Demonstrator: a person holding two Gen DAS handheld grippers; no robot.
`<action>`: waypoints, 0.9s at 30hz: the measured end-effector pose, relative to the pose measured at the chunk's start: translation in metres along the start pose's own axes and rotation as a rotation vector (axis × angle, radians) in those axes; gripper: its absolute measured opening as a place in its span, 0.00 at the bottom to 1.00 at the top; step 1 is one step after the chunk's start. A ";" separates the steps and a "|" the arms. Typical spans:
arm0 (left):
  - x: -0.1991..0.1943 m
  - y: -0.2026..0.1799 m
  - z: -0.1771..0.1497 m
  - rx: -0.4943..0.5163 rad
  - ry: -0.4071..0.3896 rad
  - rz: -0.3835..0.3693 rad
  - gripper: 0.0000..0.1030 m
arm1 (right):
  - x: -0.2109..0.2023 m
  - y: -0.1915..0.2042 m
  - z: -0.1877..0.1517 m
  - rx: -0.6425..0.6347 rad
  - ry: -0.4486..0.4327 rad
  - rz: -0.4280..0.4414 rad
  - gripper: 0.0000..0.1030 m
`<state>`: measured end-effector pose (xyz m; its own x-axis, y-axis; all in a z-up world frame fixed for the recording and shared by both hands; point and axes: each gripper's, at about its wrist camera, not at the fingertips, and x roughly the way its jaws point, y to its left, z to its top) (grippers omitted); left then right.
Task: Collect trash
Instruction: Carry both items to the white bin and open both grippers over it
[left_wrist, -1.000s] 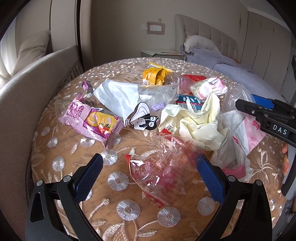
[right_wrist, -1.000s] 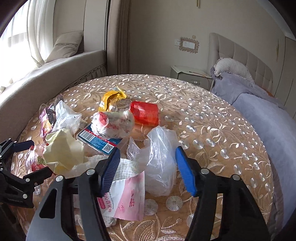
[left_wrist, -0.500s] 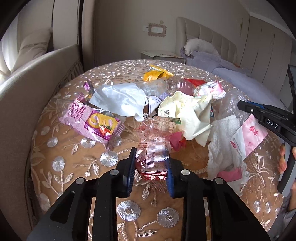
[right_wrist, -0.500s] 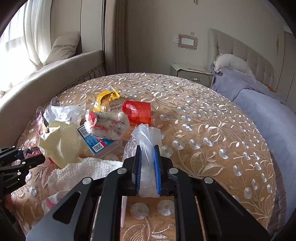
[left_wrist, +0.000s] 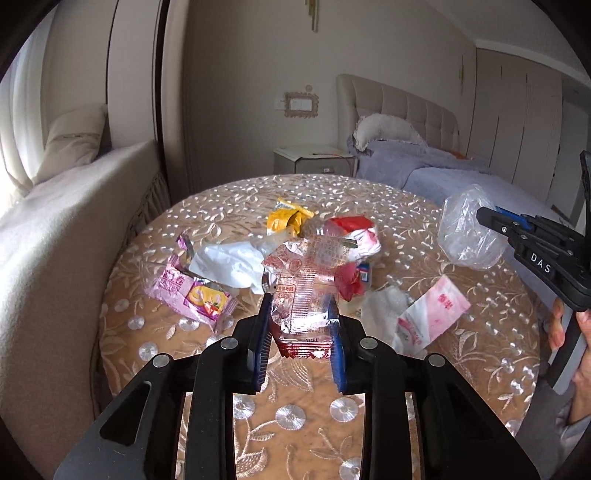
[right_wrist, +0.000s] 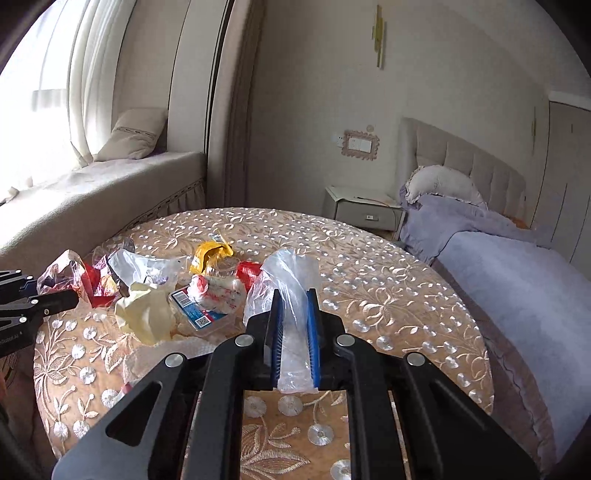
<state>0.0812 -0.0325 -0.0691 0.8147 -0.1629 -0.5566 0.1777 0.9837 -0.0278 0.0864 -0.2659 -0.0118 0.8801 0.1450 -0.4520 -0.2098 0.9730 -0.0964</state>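
My left gripper (left_wrist: 298, 314) is shut on a clear wrapper with red print (left_wrist: 306, 288) and holds it lifted above the round table (left_wrist: 369, 413). My right gripper (right_wrist: 293, 306) is shut on a clear plastic bag (right_wrist: 288, 273), also lifted; the bag shows in the left wrist view (left_wrist: 467, 229) at the right gripper's tip. Loose trash lies on the table: a pink snack packet (left_wrist: 188, 291), a white plastic bag (left_wrist: 229, 264), a yellow wrapper (left_wrist: 284, 219), a pink tissue pack (left_wrist: 436, 314) and a pale yellow wrapper (right_wrist: 144, 314).
The table has a gold embroidered cloth. A window seat (right_wrist: 92, 195) runs along the left. A bed with a lilac cover (right_wrist: 517, 266) stands close on the right, and a nightstand (right_wrist: 364, 212) stands behind the table.
Both grippers closed from open, the left on the red-print wrapper and the right on the clear bag, then both rose and pulled back from the table with their items.
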 end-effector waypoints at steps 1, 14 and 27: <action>-0.006 -0.004 0.003 0.005 -0.016 0.000 0.26 | -0.006 -0.004 0.000 0.003 -0.012 -0.004 0.13; -0.003 -0.123 0.018 0.150 -0.060 -0.278 0.25 | -0.077 -0.070 -0.021 0.033 -0.065 -0.136 0.13; 0.049 -0.305 -0.019 0.371 0.092 -0.595 0.21 | -0.118 -0.169 -0.093 0.131 0.022 -0.396 0.13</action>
<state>0.0564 -0.3391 -0.1039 0.4733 -0.6419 -0.6033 0.7681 0.6360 -0.0740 -0.0211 -0.4642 -0.0244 0.8725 -0.2472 -0.4214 0.2002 0.9677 -0.1533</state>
